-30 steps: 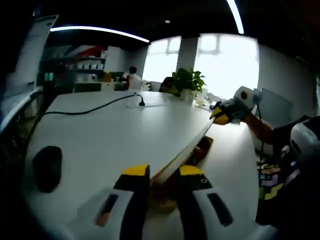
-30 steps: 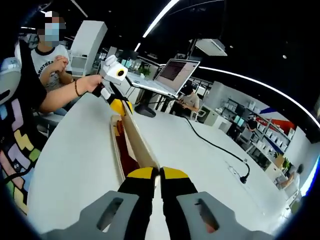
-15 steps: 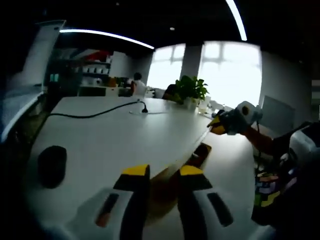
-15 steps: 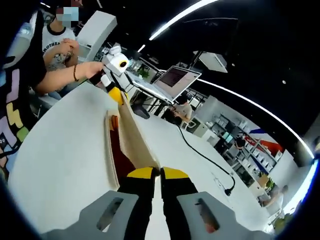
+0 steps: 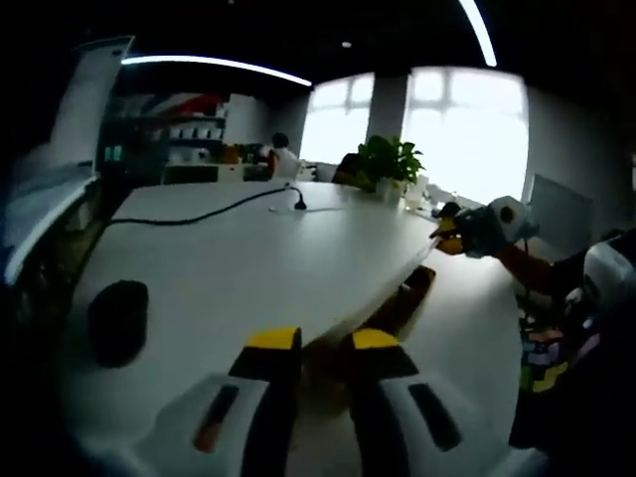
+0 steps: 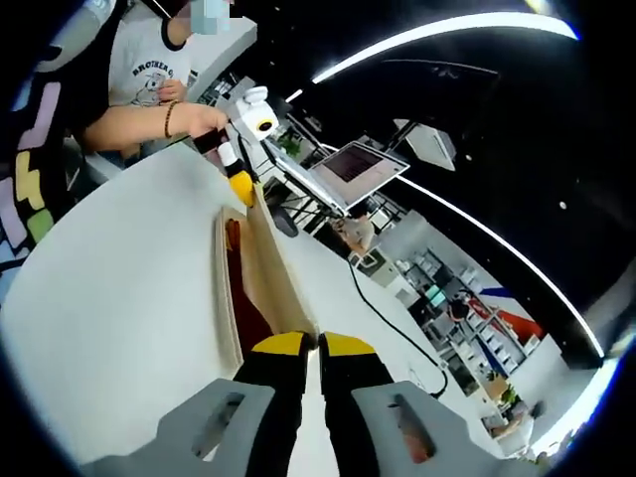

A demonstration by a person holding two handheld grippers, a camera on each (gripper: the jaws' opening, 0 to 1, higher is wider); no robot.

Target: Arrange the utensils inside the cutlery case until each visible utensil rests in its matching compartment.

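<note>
Two tongs share one cutlery case, held up off the white desk (image 5: pixel 229 258).

On your left, the left tongs (image 5: pixel 315 343) stand slightly spread with one end of the cutlery case (image 6: pixel 260 288) between them; whether they actually pinch it I cannot tell. On your right, the right tongs (image 6: pixel 318 345) are pressed together on the edge of its pale lid at the opposite end. The case looks rigid and light, but the thin hinged lid may flex or swing, so grip the ends squarely and keep it level.
</note>
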